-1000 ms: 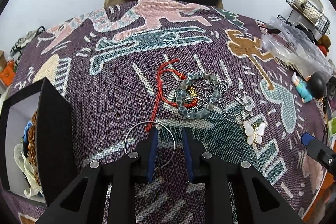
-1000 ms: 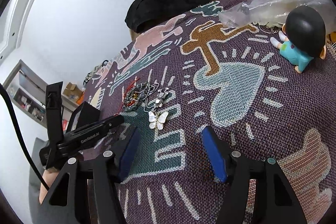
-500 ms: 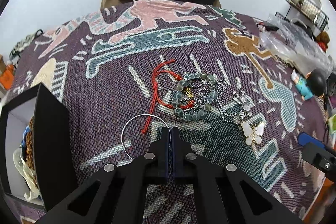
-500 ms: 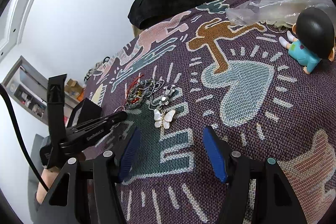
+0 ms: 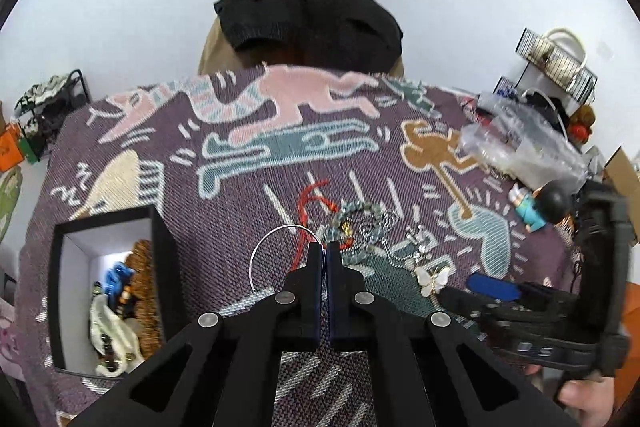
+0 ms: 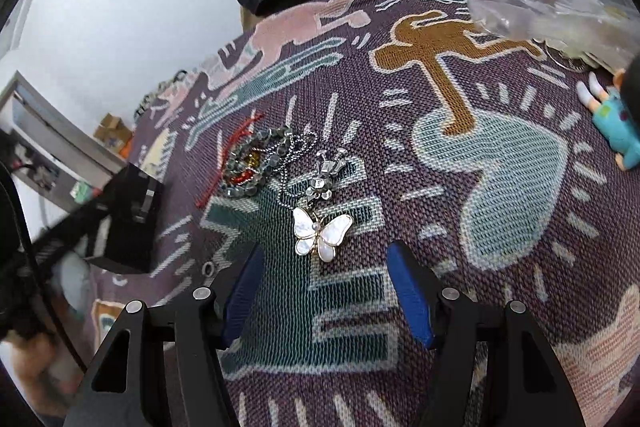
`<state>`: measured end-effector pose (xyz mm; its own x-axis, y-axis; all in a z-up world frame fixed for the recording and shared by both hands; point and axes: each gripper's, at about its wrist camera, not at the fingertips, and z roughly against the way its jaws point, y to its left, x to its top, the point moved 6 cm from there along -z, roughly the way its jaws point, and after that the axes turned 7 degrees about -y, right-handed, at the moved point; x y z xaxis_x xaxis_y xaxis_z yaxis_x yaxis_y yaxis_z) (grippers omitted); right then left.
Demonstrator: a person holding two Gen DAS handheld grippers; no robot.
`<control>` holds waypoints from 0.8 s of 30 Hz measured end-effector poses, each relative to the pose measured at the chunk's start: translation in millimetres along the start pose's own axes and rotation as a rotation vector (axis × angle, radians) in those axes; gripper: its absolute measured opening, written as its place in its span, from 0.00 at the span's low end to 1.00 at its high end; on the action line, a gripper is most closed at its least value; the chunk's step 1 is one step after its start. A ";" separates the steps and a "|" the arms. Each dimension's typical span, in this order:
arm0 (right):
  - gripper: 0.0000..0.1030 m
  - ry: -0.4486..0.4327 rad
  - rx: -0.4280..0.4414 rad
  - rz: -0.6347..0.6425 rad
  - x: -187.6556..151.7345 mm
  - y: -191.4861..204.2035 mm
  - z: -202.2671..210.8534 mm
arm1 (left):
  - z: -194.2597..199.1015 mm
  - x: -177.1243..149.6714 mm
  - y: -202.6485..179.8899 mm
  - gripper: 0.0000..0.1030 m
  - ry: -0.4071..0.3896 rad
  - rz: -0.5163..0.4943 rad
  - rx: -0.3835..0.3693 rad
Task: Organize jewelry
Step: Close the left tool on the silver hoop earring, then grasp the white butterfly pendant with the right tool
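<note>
Silver hoop [image 5: 260, 259] pinched (jaws closed) in left hand-held gripper [image 5: 324, 255], right [image 6: 324, 291] wide, empty.

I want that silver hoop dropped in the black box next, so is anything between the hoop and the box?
Nothing visible is. The left gripper is shut on the silver hoop, and only bare purple cloth lies between it and the black box, whose open top already holds other jewelry.

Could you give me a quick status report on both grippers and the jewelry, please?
Left gripper shut on silver bangle. Right gripper open before butterfly pendant. Jewelry box open at left; nothing in the way.
</note>
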<state>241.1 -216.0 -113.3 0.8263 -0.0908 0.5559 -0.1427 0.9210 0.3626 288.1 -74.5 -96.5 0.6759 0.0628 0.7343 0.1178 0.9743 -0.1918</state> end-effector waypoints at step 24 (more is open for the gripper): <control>0.40 -0.049 -0.304 0.221 1.6 38.5 -31.3 | 58.6 21.4 32.9 0.01 -0.137 0.047 -0.011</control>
<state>254.0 -168.8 -121.9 0.7658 0.1112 0.6334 -0.1400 0.9901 -0.0045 263.9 -28.5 -48.9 0.5752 0.1383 0.8062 0.0963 0.9673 -0.2347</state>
